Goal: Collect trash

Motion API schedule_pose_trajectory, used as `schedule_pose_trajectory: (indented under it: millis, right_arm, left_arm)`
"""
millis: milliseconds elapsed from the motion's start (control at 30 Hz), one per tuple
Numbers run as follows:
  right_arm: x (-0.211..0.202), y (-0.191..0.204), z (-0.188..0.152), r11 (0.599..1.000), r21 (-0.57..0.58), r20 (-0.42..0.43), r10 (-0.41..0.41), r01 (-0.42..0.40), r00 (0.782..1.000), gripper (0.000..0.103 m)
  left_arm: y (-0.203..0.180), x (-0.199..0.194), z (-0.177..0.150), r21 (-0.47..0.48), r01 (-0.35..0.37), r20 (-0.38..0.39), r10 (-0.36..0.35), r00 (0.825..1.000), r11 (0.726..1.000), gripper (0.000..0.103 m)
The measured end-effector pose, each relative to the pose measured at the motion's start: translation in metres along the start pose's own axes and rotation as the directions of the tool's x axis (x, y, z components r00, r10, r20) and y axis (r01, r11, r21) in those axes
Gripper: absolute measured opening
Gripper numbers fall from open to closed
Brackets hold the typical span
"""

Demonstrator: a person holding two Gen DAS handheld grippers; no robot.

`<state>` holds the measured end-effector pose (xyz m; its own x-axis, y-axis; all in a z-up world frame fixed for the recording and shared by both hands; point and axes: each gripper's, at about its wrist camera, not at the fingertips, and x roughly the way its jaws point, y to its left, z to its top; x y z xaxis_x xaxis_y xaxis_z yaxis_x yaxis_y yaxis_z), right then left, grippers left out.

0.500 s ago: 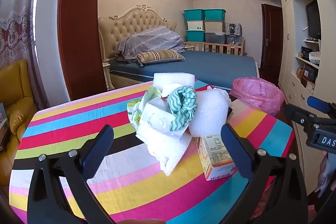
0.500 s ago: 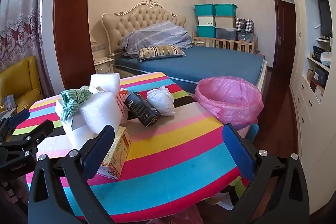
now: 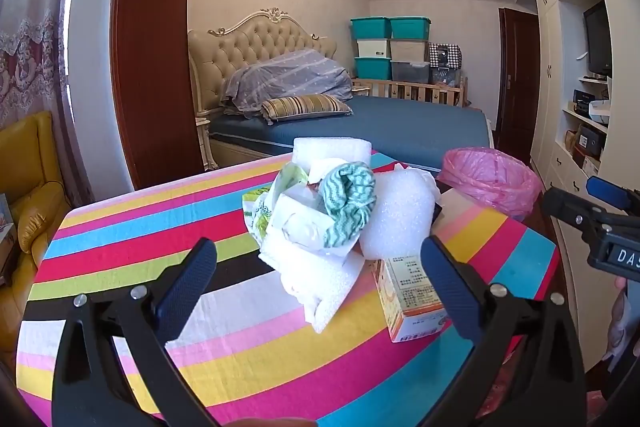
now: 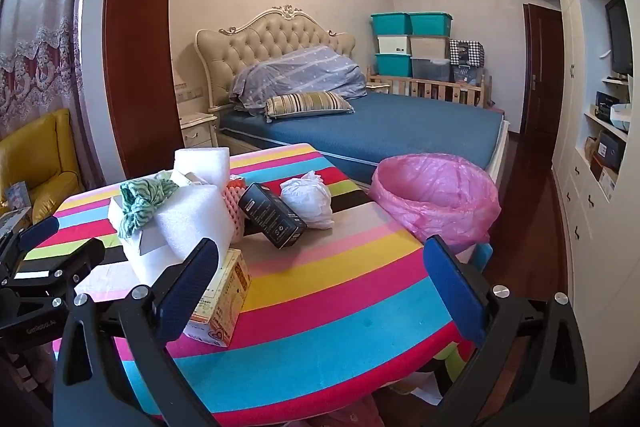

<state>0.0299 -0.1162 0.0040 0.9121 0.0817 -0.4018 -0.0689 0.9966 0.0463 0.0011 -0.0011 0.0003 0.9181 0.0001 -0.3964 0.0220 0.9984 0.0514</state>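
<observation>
A pile of trash sits on the striped tablecloth: white foam pieces, a green-and-white rag, a crumpled wrapper and an orange-and-white carton. In the right wrist view I also see a black box, a knotted white bag and the carton. A bin lined with a pink bag stands at the table's far right edge. My left gripper is open, just short of the pile. My right gripper is open and empty over the table's near edge.
A bed stands behind the table. A yellow armchair is to the left. White cabinets and shelves line the right wall. Stacked storage boxes stand in the far corner.
Both grippers have shifted only slightly; the pile and bin look the same. Both stay open.
</observation>
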Motion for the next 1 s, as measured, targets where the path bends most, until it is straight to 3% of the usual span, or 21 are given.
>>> schedule_pose_trajectory:
  millis: [1000]
  right_arm:
    - [0.0056, -0.0009, -0.0001, 1.000, 0.010, -0.016, 0.010, -0.010, 1.000, 0.096]
  left_arm:
    - [-0.0025, -0.0050, -0.0013, -0.003, 0.008, -0.004, -0.008, 1.000, 1.000, 0.099]
